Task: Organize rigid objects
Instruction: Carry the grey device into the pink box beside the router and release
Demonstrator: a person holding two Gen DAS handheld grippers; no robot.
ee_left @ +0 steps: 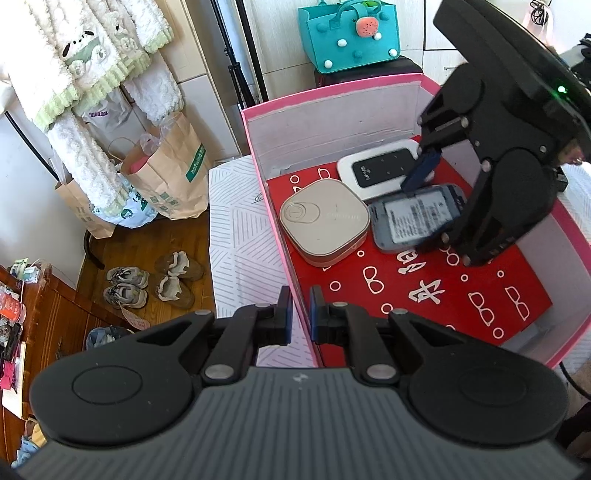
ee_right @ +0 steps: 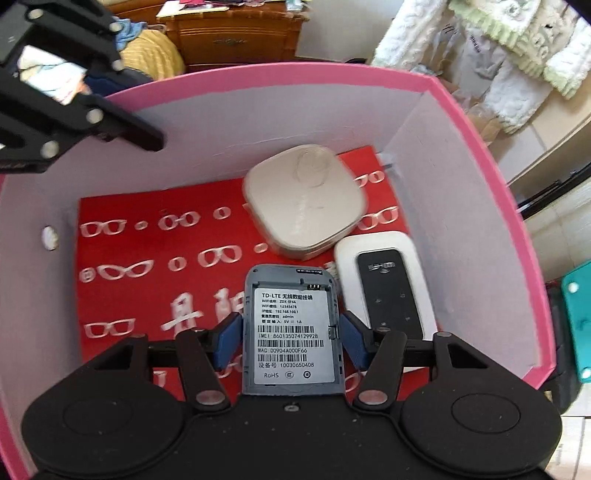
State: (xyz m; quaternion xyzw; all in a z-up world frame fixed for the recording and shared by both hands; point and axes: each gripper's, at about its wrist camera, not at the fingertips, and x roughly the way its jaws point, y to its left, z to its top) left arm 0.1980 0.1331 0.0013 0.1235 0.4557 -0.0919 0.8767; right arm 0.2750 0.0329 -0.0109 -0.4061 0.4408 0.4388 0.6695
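Observation:
A pink box (ee_left: 332, 99) with white inner walls and a red patterned floor (ee_left: 461, 295) holds a beige square device (ee_left: 325, 221) and a white pocket router with a black face (ee_left: 380, 166). My right gripper (ee_right: 290, 339) is shut on a grey-blue device (ee_right: 291, 325) with a barcode label facing up. It reaches steeply down into the box, right beside the router (ee_right: 388, 288) and just short of the beige device (ee_right: 306, 199). Whether the held device touches the floor I cannot tell. My left gripper (ee_left: 301, 314) is shut on the box's left wall at its rim.
The box stands on a white line-patterned surface (ee_left: 236, 229). Behind it is a teal felt bag (ee_left: 347, 33). On the wooden floor to the left are paper bags (ee_left: 166, 173) and shoes (ee_left: 147, 280). The red floor's near half (ee_right: 147, 258) carries nothing.

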